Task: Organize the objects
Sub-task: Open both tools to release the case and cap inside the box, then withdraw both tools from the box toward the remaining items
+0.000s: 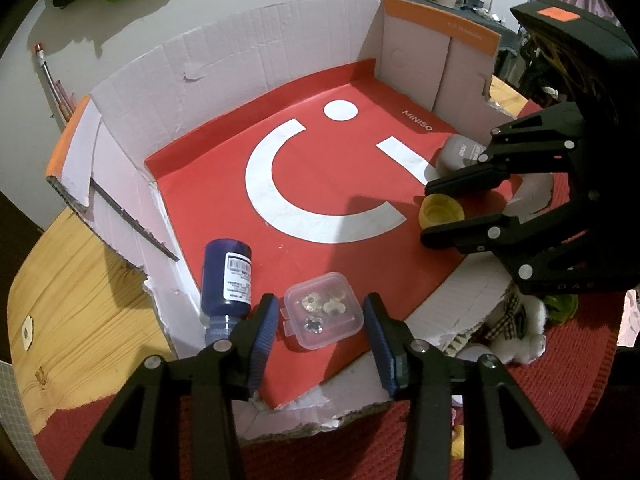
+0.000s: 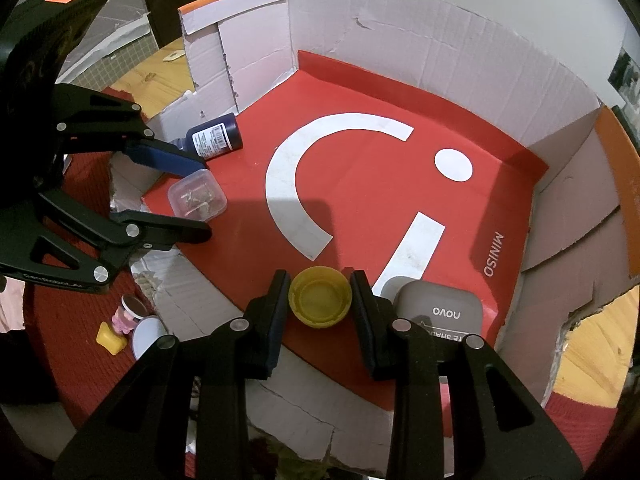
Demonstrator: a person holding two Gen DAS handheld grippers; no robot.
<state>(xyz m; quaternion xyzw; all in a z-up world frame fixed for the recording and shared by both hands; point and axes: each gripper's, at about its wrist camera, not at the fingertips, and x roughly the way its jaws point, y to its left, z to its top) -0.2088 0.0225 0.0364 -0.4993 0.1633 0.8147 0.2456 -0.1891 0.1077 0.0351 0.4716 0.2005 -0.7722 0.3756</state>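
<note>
A low cardboard box (image 1: 248,56) with a red MINISO floor holds the objects. My left gripper (image 1: 320,320) is open around a small clear plastic case (image 1: 323,314), which rests on the floor; it also shows in the right wrist view (image 2: 197,194). A dark blue bottle (image 1: 228,276) lies beside its left finger. My right gripper (image 2: 320,300) stands around a yellow cap (image 2: 320,295), its fingers close beside the cap or just touching it. A grey Novo case (image 2: 440,308) lies right of it.
The box (image 2: 440,40) sits on a red knitted mat (image 1: 560,360) on a wooden table (image 1: 80,300). A plush toy (image 1: 516,324) lies outside the box's near wall. A yellow piece (image 2: 111,338), a pink figure and a white disc lie on the mat.
</note>
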